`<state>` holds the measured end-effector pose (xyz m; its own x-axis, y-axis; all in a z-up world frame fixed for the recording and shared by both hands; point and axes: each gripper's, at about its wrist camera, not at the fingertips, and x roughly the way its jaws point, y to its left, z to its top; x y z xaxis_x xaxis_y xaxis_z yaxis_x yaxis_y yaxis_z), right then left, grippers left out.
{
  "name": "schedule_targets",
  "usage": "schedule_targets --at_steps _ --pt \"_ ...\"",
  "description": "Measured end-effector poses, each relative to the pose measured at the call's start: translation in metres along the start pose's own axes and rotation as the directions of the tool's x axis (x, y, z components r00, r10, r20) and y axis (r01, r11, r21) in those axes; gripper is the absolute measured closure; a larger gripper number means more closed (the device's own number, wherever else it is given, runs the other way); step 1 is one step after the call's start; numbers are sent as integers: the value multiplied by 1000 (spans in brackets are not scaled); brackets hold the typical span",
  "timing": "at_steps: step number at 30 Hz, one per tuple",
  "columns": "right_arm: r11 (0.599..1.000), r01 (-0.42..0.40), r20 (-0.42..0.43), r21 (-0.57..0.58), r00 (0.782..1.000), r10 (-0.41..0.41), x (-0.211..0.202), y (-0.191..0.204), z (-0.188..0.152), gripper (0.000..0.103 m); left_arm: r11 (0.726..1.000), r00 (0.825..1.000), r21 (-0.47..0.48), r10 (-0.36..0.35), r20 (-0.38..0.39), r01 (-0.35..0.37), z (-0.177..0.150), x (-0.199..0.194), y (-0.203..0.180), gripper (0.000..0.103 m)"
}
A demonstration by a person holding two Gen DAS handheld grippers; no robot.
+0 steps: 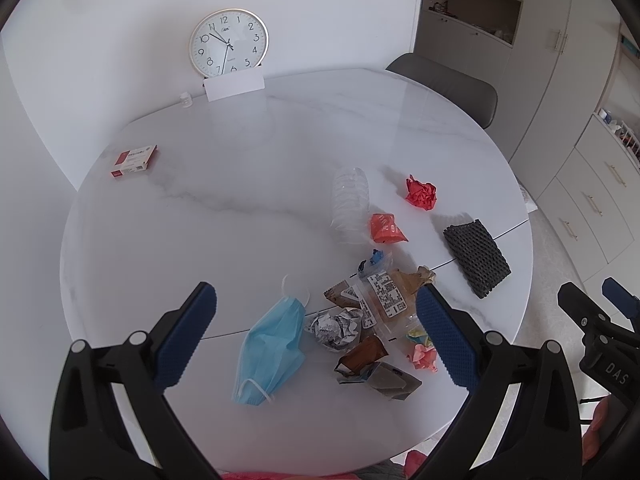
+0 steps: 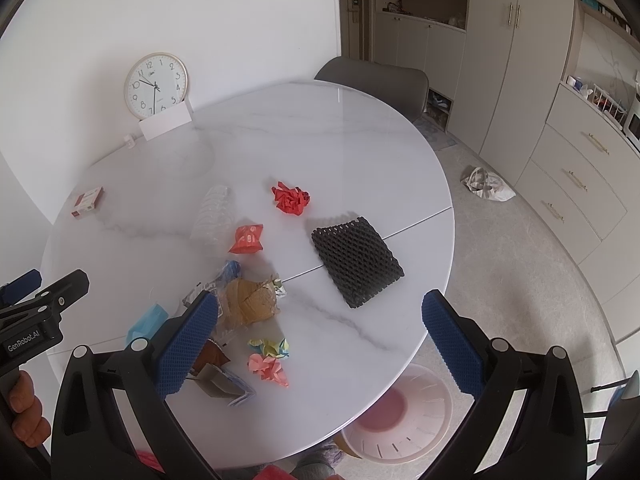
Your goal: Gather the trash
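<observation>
Trash lies scattered on a round white marble table [image 1: 224, 200]. My left gripper [image 1: 316, 332] hangs open above a blue face mask [image 1: 272, 348], a crumpled newspaper ball [image 1: 336, 328] and brown wrappers [image 1: 384, 296]. Farther off lie a clear plastic bottle [image 1: 350, 200], an orange packet [image 1: 385, 229], crumpled red paper [image 1: 421, 193] and a black foam net [image 1: 476, 258]. My right gripper [image 2: 316, 336] is open over the table's near edge, with pink paper [image 2: 269, 368] and yellow-blue paper [image 2: 270, 347] between its fingers' line of sight. A pink basket [image 2: 400, 416] stands on the floor under the edge.
A wall clock [image 1: 229, 42] leans behind a white card [image 1: 235, 86] at the table's far side. A red-and-white box [image 1: 134, 160] lies at the left. A grey chair [image 2: 376, 84] stands behind the table. Cabinets [image 2: 520, 80] and a bag on the floor [image 2: 486, 184] are to the right.
</observation>
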<state>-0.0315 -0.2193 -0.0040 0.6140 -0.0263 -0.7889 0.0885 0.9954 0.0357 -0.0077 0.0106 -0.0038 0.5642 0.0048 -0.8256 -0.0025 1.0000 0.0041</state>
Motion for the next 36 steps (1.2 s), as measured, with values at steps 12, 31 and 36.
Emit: schedule_targets --at_steps 12,31,36 --pt "998 30 -56 54 998 -27 27 -18 -20 2 997 998 61 -45 -51 48 -28 43 37 7" --pt "992 84 -220 95 973 -62 90 -28 -57 2 960 967 261 -33 -253 101 -91 173 48 41" --pt "996 66 -184 62 981 -53 108 -22 -38 2 961 964 231 -94 -250 153 -86 172 53 79"
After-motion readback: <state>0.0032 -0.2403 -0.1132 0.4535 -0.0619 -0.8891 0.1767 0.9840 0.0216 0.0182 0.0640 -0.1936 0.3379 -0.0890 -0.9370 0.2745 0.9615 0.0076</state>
